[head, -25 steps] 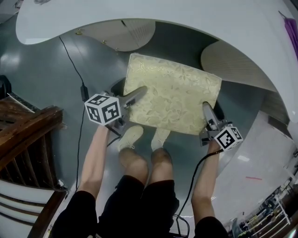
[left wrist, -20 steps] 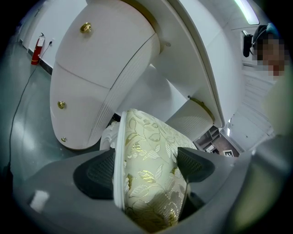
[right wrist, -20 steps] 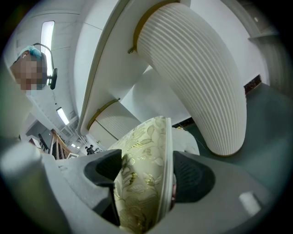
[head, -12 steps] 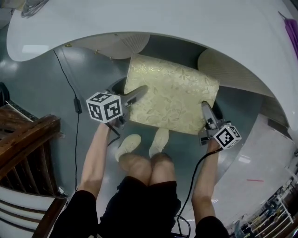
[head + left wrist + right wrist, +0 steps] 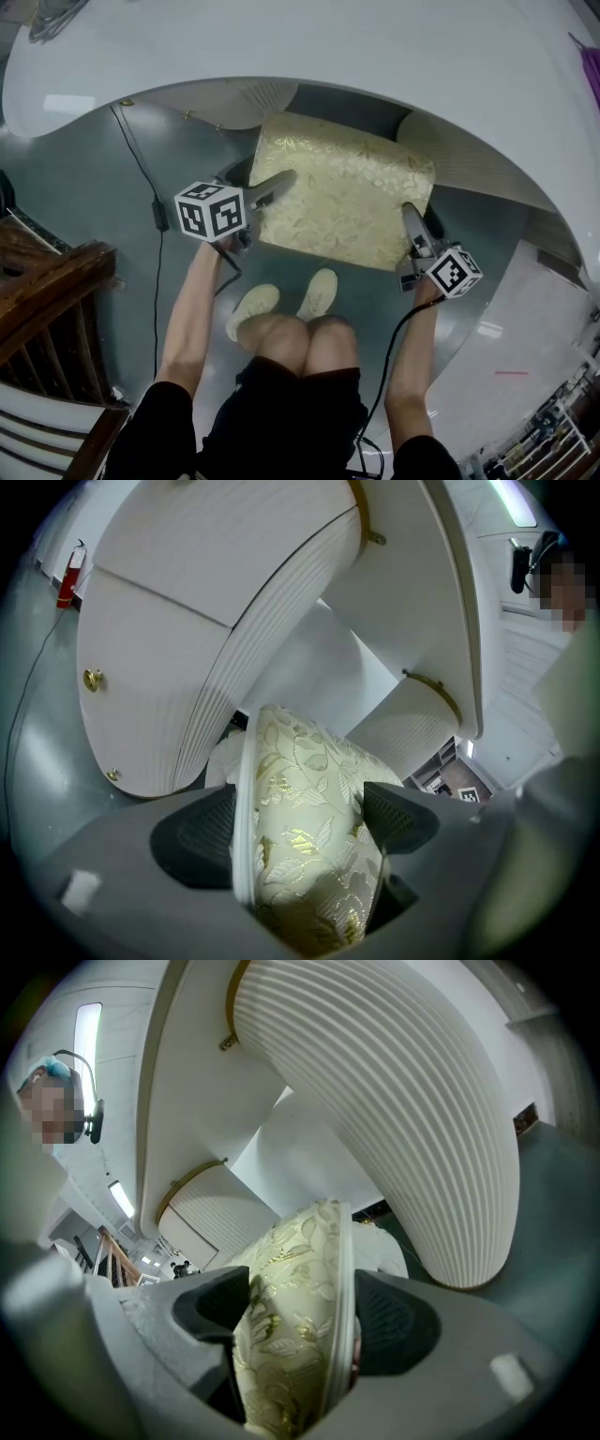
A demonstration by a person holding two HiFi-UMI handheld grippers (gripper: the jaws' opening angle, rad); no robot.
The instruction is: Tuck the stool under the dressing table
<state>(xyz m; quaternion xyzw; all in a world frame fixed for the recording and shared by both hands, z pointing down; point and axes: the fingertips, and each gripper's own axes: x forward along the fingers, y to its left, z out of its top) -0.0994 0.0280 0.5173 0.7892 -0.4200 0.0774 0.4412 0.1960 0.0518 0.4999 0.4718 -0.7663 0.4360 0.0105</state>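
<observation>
Clamping one stool (image 5: pixel 342 187): left hand-held gripper (image 5: pixel 279 179), right hand-held gripper (image 5: pixel 410 216); one dressing table (image 5: pixel 375 47) partly over it.

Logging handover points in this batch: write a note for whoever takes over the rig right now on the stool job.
Grippers: the left gripper is shut on the left edge of the stool; the right gripper is shut on its right edge.
Position: the stool's far edge is at the rim of the white dressing table, facing the gap between its ribbed pedestals.
Done: stool gripped on both sides and lined up.
Left: slide it under the tabletop, then release.
</observation>
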